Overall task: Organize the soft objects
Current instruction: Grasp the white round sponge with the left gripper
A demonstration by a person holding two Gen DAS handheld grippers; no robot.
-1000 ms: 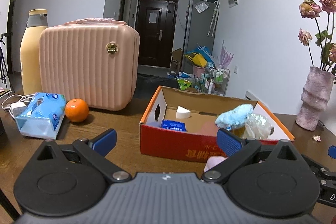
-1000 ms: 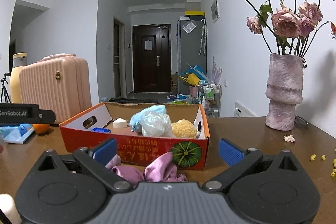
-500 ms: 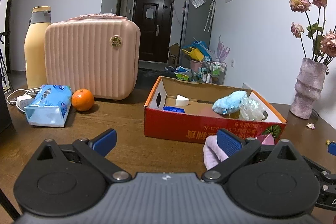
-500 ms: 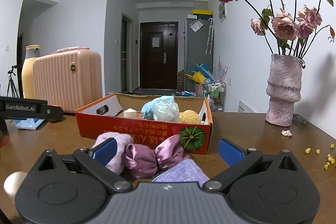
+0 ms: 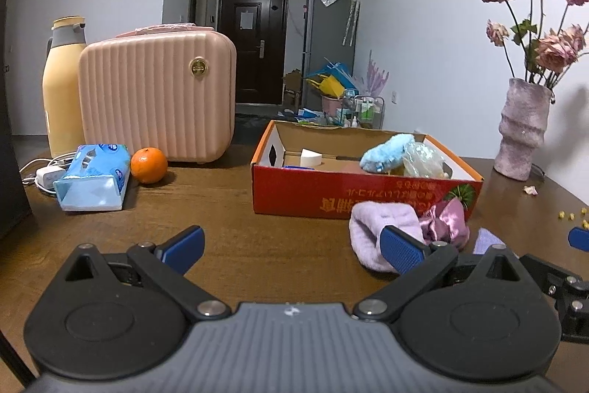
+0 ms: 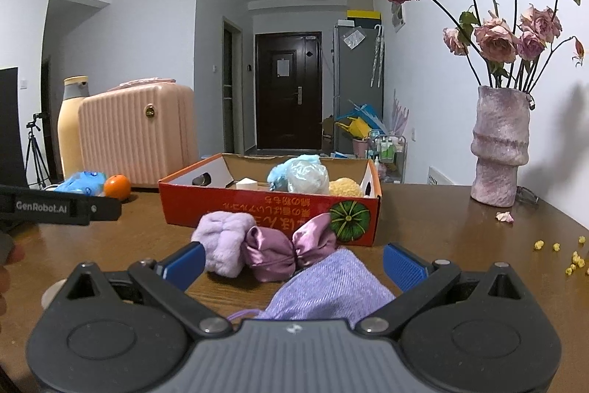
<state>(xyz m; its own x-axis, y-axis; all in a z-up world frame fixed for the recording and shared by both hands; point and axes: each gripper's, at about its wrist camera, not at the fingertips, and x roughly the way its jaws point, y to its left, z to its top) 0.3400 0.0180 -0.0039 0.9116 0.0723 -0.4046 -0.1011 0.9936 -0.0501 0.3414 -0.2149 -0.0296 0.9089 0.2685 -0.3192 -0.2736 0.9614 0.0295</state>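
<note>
Right wrist: right gripper (image 6: 292, 258) fingers spread around purple cloth (image 6: 327, 290); left gripper (image 5: 291, 247) fingers spread, empty.

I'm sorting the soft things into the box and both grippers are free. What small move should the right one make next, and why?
Probably ease the right hand-held gripper forward and down onto the purple cloth and close. Its jaws are open and empty, the cloth lies between them on the table, outside the red box, nearer than the satin bow.

"GenRobot.AI" on the left gripper (image 6: 59, 207) (box (image 6: 257, 207) print upside down, unreadable)
</note>
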